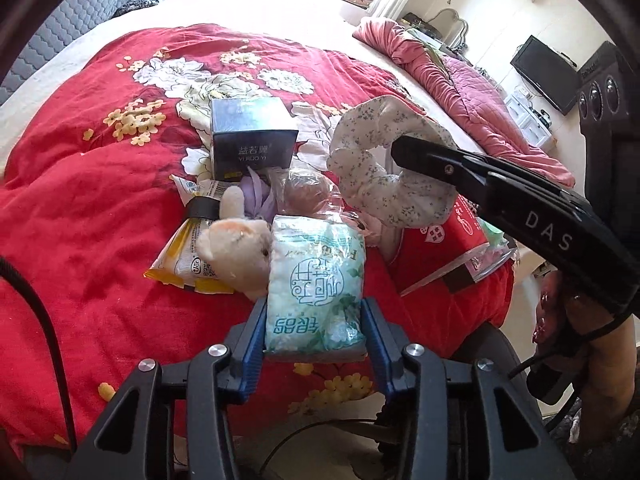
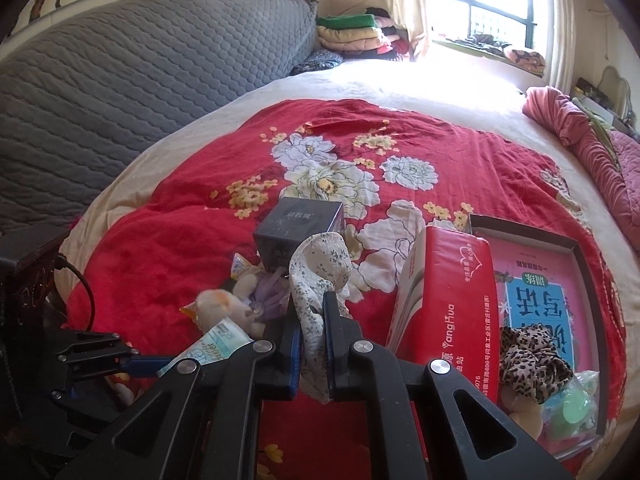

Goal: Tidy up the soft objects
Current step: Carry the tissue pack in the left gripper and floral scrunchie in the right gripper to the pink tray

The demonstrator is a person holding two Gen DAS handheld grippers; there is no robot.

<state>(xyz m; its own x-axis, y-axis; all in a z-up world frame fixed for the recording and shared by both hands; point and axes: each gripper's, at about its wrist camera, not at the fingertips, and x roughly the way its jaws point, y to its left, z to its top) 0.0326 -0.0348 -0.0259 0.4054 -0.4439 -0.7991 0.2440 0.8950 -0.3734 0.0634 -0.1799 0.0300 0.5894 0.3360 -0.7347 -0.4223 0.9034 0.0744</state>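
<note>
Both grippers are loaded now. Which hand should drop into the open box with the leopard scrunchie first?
Right, probably. The right gripper, shut on the floral scrunchie, has the open box just off its side. The left gripper holds the tissue pack farther away, beyond the red carton.

A red bedspread (image 2: 168,240) carries white and yellow flowers; the scrunchie (image 2: 320,268) is white with grey specks, the tissue pack (image 1: 316,284) pale green.

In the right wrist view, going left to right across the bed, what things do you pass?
Plush toy → dark blue box → floral white scrunchie pinched in the right gripper → red tissue pack → leopard scrunchie in the open box lid.
</note>
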